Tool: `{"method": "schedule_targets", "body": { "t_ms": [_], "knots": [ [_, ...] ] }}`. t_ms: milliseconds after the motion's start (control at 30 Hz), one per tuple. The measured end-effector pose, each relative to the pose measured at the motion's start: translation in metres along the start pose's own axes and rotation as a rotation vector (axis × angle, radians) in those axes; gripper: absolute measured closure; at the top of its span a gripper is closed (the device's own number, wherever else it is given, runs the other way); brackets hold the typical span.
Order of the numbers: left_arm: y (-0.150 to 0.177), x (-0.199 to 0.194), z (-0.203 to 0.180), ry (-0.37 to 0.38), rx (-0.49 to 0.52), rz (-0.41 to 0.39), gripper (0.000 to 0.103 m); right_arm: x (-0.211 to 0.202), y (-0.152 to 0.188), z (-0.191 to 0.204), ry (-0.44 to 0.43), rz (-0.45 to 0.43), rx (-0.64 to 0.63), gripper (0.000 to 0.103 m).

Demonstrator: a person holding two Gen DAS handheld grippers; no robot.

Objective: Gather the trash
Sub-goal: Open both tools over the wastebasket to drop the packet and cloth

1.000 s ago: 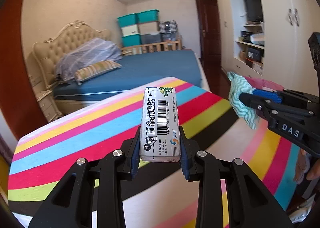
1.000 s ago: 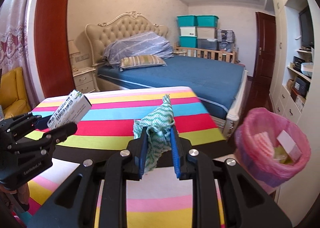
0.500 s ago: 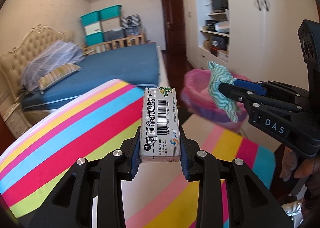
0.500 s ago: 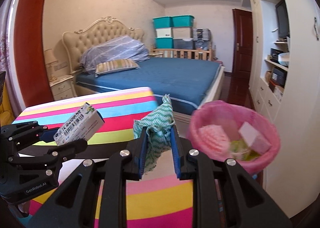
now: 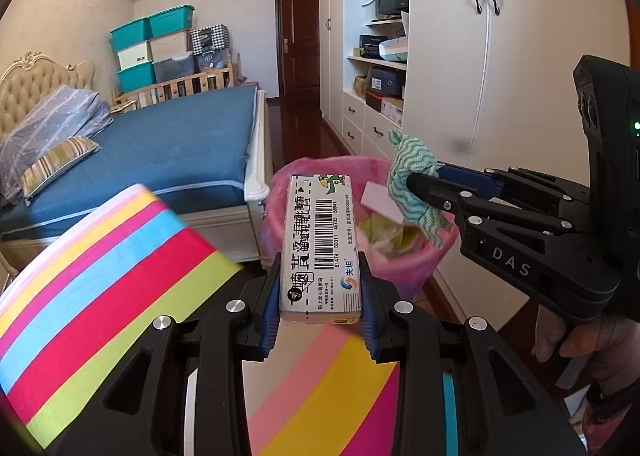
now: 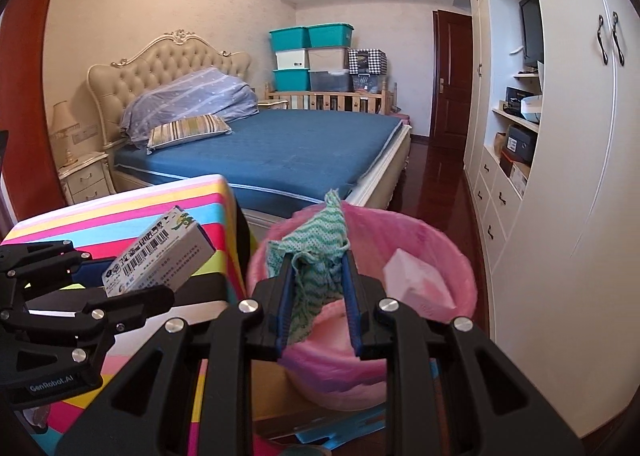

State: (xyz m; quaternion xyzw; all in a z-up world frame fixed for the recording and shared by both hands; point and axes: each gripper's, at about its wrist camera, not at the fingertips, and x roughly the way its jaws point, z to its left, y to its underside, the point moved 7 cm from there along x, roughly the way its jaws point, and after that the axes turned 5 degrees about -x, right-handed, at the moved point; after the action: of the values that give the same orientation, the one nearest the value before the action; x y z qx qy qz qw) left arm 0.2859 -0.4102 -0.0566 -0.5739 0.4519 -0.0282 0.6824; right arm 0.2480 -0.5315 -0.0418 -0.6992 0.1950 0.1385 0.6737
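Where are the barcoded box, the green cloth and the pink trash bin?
barcoded box (image 5: 320, 244), left wrist view, on its printed top face.
green cloth (image 6: 316, 256), right wrist view, on the bunched fabric between the fingers.
pink trash bin (image 6: 460, 256), right wrist view, on the bag-lined right rim.

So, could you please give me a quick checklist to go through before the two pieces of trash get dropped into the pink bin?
1. Left hand-held gripper clamped on the barcoded box: ok.
2. Right hand-held gripper clamped on the green cloth: ok.
3. Cloth in line with the pink bin opening: ok in the right wrist view; true height above it cannot tell.
4. Box over the bin opening: cannot tell; in the right wrist view it sits left of the rim, over the striped table.
5. Room left in the bin: ok, though trash already lies inside.
6. The two grippers apart from each other: ok.
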Motion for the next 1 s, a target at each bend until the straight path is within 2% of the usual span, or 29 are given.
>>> {"method": "schedule_targets", "body": {
  "t_ms": [100,367,467,500,533,567,600,667,767,867,933,967,1000],
  "knots": [
    [-0.014,0.02,-0.007,0.012,-0.022,0.007,0.073,0.009,-0.005,-0.016,0.004,0.005,-0.006,0.08],
    [-0.052,0.058,0.002,0.048,-0.071,0.01,0.073,0.038,-0.018,-0.046,-0.011,0.025,0.018,0.078],
    [-0.066,0.07,0.005,0.086,-0.08,0.005,0.072,0.045,-0.018,-0.052,-0.028,0.018,0.03,0.073],
    [-0.07,0.075,0.006,0.1,-0.09,0.007,0.07,0.047,-0.016,-0.052,-0.039,0.014,0.03,0.069],
    [-0.074,0.081,0.009,0.12,-0.109,0.015,0.059,0.048,-0.012,-0.051,-0.063,0.01,0.03,0.063],
    [-0.077,0.084,0.011,0.123,-0.122,0.021,0.05,0.049,-0.008,-0.051,-0.074,0.005,0.031,0.045],
    [-0.08,0.088,0.014,0.113,-0.131,0.02,0.035,0.049,-0.006,-0.052,-0.075,0.001,0.034,0.034],
    [-0.083,0.088,0.017,0.08,-0.116,0.005,0.033,0.046,0.003,-0.053,-0.081,-0.001,0.04,0.034],
    [-0.085,0.081,0.019,0.052,-0.093,-0.019,0.019,0.029,0.011,-0.057,-0.056,-0.026,0.045,0.034],
    [-0.083,0.066,0.021,-0.001,-0.064,-0.054,0.019,0.003,0.015,-0.059,-0.019,-0.053,0.07,0.033],
    [-0.081,0.049,0.023,-0.04,-0.045,-0.086,0.019,-0.015,0.017,-0.056,0.02,-0.059,0.077,0.026],
    [-0.08,0.037,0.023,-0.059,-0.03,-0.116,0.018,-0.023,0.017,-0.056,0.035,-0.064,0.078,0.019],
    [-0.08,0.029,0.023,-0.077,-0.018,-0.138,0.01,-0.036,0.018,-0.052,0.052,-0.072,0.077,0.013]
  ]
}}
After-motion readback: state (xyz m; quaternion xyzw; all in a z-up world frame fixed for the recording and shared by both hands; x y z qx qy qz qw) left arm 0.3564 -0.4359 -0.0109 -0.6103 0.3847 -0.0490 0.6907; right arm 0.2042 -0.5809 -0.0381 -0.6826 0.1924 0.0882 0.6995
